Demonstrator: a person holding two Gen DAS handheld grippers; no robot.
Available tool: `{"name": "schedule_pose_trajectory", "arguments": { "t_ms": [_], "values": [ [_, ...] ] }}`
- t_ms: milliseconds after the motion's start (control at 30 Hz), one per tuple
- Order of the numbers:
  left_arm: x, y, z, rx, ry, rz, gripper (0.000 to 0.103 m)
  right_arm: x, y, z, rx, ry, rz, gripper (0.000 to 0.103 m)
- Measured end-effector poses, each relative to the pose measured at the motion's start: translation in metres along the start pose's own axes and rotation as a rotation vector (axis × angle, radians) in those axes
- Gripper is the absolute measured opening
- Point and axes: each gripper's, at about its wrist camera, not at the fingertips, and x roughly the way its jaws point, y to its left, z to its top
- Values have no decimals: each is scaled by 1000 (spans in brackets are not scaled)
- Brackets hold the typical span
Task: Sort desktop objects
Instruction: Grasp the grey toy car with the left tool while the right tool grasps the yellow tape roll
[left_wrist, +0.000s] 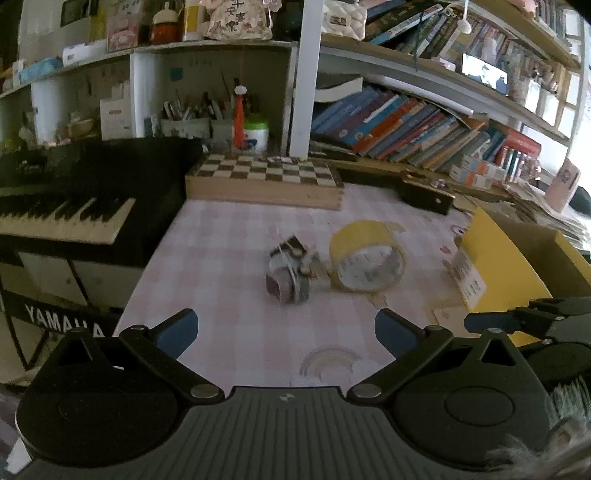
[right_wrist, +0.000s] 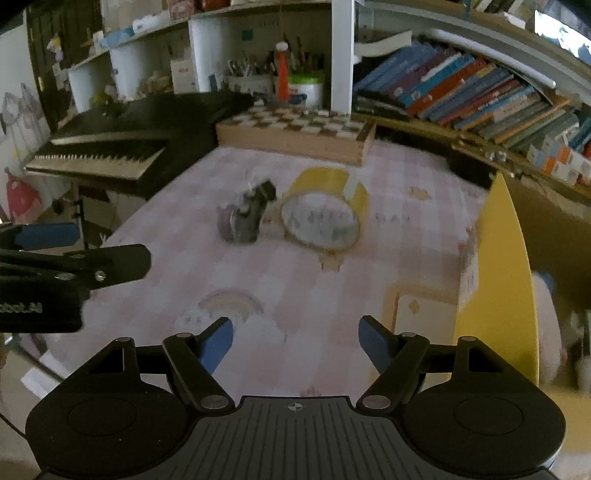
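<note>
Both tongs (left_wrist: 286, 332) (right_wrist: 295, 341) gape empty, tape roll (left_wrist: 365, 256) lying well ahead of them.

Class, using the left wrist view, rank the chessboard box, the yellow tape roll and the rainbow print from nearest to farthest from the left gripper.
1. Rainbow print, on the tablecloth between the fingers.
2. Yellow tape roll, mid-table, slightly right.
3. Chessboard box, at the table's far edge.

Grey bundle (right_wrist: 242, 221) beside tape (right_wrist: 321, 218) motion-blurred, make unclear; yellow box (left_wrist: 506, 273) cut by right edge; keyboard (left_wrist: 55, 218) cut left
</note>
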Motion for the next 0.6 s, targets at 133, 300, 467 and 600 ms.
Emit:
{"name": "schedule_pose_trajectory", "arguments": {
  "t_ms": [133, 300, 467, 600],
  "values": [
    [17, 0, 14, -6, -3, 15, 103, 12, -5, 15, -5, -12, 6, 77],
    [40, -1, 24, -4, 13, 29, 101, 27, -12, 30, 1, -17, 8, 77],
    [67, -3, 31, -5, 46, 19, 100, 42, -23, 43, 11, -10, -12, 77],
    [92, -3, 37, -11, 76, 23, 92, 54, -32, 49, 22, 10, -34, 77]
  ]
}}
